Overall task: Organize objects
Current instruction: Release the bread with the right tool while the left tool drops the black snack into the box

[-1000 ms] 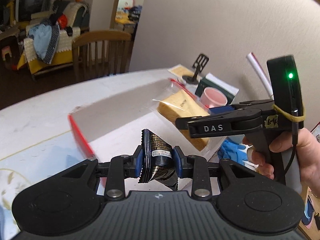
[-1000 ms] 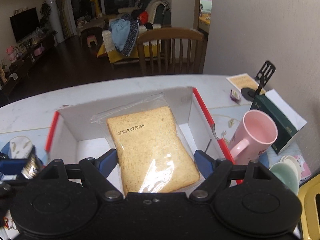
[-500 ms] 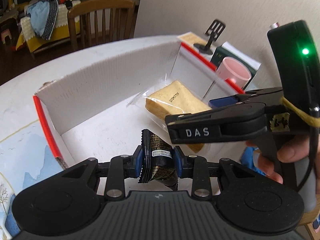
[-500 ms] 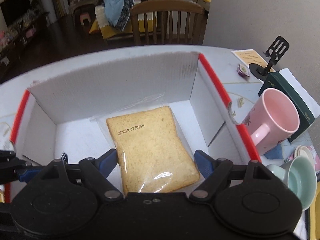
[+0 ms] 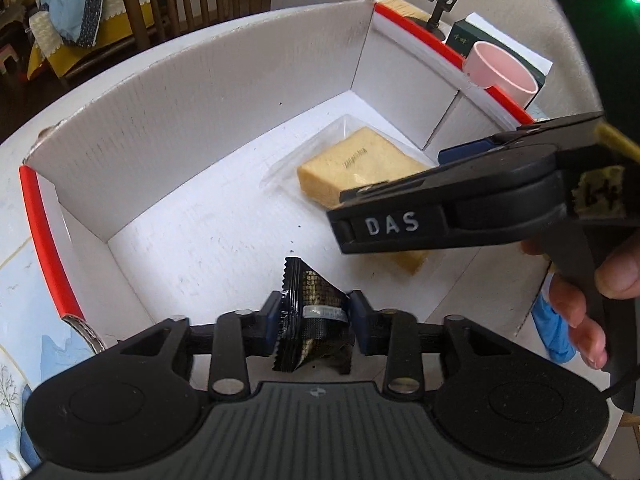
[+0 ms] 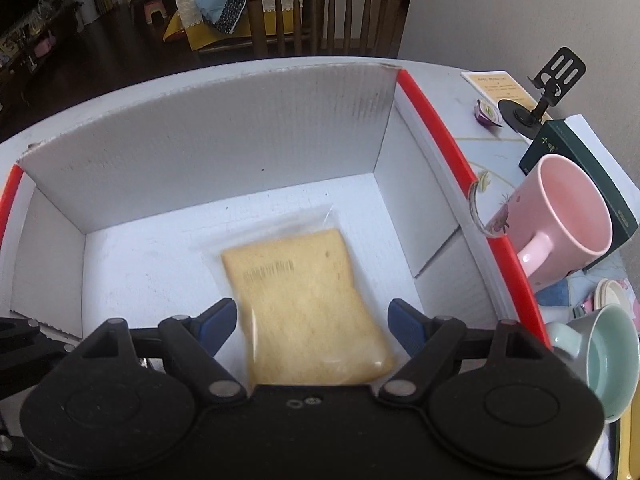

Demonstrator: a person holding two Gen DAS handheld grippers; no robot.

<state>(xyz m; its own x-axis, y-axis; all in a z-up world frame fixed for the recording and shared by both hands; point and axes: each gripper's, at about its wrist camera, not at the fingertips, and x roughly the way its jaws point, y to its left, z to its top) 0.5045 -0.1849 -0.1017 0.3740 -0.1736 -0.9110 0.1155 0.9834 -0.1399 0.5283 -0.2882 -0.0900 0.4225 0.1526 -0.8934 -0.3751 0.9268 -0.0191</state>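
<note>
A white cardboard box with red rims stands open on the table. A bagged slice of bread lies on the box floor, blurred in the right wrist view. My right gripper is open, its blue pads either side of the bread and apart from it; its body hangs over the bread in the left wrist view. My left gripper is shut on a black snack packet, held above the box's near left part.
A pink mug stands just outside the box's right wall, with a dark green box behind it and a pale green cup in front. A black phone stand and a wooden chair lie beyond.
Both grippers have moved forward and down over the box. The bread has left the open right gripper and dropped to the box floor. The left gripper still holds the packet.
</note>
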